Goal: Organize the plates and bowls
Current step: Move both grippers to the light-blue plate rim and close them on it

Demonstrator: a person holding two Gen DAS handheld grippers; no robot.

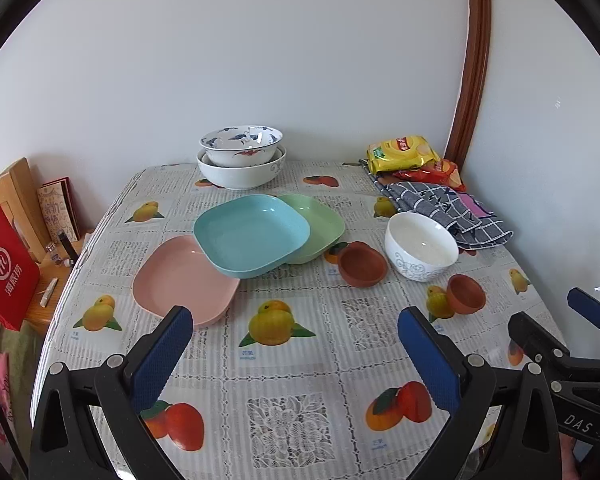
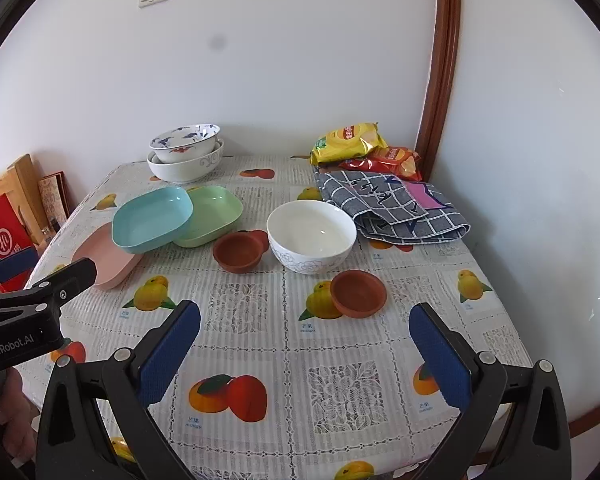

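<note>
A blue square plate (image 1: 252, 234) (image 2: 153, 218) lies tilted over a pink plate (image 1: 182, 280) (image 2: 106, 262) and a green plate (image 1: 320, 224) (image 2: 216, 214). A white bowl (image 1: 422, 246) (image 2: 312, 236) stands mid-table with two small brown bowls (image 1: 362, 264) (image 2: 238, 252), (image 1: 466, 294) (image 2: 358, 294) near it. A patterned bowl (image 1: 240, 146) (image 2: 186, 142) is nested in a larger white bowl (image 1: 242, 172) (image 2: 184, 166) at the back. My left gripper (image 1: 296, 348) and right gripper (image 2: 304, 348) are open and empty above the table's near part.
Snack bags (image 1: 406, 154) (image 2: 350, 142) and a grey checked cloth (image 1: 452, 208) (image 2: 396, 208) lie at the back right corner. A red bag (image 1: 4, 270) and wooden items stand left of the table. Walls bound the table behind and on the right.
</note>
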